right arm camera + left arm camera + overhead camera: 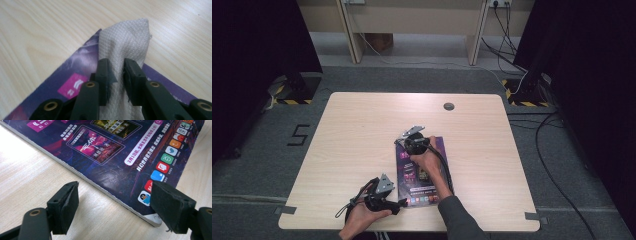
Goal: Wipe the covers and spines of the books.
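Left gripper (404, 202): jaws stand wide apart and hold nothing; it rests by the near left corner of the magazine, low at the table's near edge.
Left gripper view: shows the magazine (120, 157) cover print, app icons along one edge and the corner between the open jaws.
Right gripper (117, 66): jaws clamped on a folded white paper towel (125, 42).
Right gripper view: the towel lies over the magazine's far corner, on the pale wooden table (37, 30).
High view: the magazine sits near the table's middle, under the right hand (427, 160).
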The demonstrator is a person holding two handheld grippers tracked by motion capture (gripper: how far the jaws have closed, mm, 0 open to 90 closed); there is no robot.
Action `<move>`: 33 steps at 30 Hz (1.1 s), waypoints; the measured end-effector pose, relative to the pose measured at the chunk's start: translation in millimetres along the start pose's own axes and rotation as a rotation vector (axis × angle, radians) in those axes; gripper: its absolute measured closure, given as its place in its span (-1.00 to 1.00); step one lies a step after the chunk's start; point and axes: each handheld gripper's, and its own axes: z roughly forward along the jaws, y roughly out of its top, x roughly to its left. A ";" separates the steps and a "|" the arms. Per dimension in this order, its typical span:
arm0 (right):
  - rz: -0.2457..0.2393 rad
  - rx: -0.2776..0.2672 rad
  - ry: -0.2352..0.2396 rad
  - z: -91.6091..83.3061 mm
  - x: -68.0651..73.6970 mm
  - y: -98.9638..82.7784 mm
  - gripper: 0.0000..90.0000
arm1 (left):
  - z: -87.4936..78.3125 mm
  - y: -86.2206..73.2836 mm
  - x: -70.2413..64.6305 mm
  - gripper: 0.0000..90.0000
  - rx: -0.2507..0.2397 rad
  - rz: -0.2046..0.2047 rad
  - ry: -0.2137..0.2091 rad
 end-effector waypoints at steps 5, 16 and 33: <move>-0.022 -0.009 0.045 1.4 15.5 3.1 0.71 | 0.1 0.4 0.1 -0.50 0.004 -0.004 -0.001; -0.041 0.002 -0.027 3.7 6.6 3.1 0.72 | -0.4 -0.1 0.6 -0.49 0.002 -0.006 0.005; -0.108 0.003 0.034 0.4 22.5 2.2 0.71 | 0.0 1.0 5.4 -0.54 0.012 -0.018 0.008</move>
